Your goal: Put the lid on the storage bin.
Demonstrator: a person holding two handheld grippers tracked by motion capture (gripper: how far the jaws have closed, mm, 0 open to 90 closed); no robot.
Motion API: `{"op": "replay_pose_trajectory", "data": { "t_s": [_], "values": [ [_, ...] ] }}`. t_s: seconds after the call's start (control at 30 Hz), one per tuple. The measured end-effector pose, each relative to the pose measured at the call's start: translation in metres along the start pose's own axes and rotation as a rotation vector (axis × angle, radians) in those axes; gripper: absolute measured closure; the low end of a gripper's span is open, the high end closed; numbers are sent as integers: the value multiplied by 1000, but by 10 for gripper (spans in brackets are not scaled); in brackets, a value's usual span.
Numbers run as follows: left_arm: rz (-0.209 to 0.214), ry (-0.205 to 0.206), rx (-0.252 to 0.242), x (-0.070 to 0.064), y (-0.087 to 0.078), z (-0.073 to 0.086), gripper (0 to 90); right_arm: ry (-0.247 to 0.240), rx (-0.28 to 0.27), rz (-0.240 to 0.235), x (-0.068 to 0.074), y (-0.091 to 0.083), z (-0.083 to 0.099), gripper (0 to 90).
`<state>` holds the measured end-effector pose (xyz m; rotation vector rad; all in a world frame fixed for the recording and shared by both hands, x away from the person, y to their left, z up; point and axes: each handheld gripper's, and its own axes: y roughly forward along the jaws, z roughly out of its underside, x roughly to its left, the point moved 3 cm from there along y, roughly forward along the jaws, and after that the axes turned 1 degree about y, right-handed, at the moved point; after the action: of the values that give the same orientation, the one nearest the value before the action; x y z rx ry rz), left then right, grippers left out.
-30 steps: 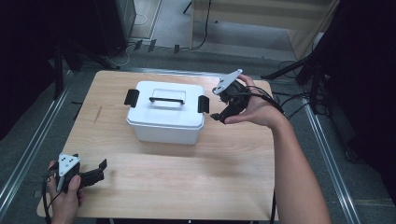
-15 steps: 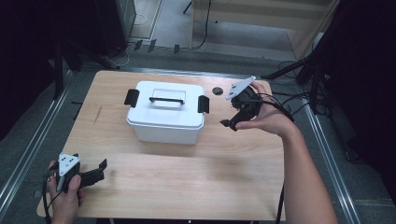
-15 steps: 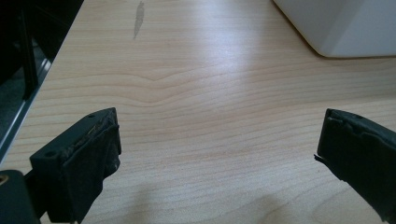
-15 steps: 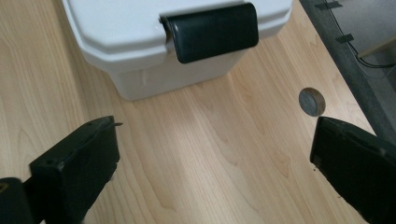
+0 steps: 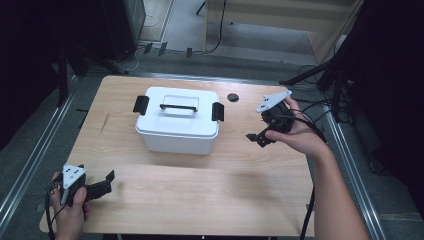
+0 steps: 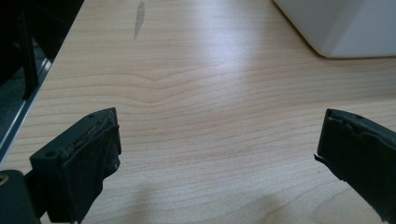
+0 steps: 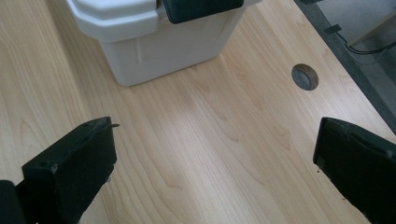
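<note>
- The white plastic storage box (image 5: 177, 122), lid on with a black handle and black side clasps, sits on the light wooden table (image 5: 200, 200), toward its far middle.
- The right gripper (image 5: 260, 137) hangs just right of the box, apart from it, jaws spread wide with nothing between them.
- The left gripper (image 5: 106, 182) rests near the table's front left corner, well apart from the box, jaws likewise gaping and empty.
- A small round dark hole (image 7: 304, 77) lies in the tabletop beyond the box.
</note>
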<state>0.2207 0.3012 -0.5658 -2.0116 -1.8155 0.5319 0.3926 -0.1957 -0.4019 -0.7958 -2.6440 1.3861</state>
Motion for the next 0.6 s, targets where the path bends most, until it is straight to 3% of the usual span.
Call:
{"op": "replay_pose_trajectory", "data": {
  "t_s": [0.17, 0.6],
  "values": [
    [-3, 1, 1, 0, 0, 0, 2, 33, -44, 13, 7, -8, 12, 0],
    [-5, -2, 0, 0, 0, 0, 2, 108, -83, 64, 20, -11, 56, 0]
  ]
}}
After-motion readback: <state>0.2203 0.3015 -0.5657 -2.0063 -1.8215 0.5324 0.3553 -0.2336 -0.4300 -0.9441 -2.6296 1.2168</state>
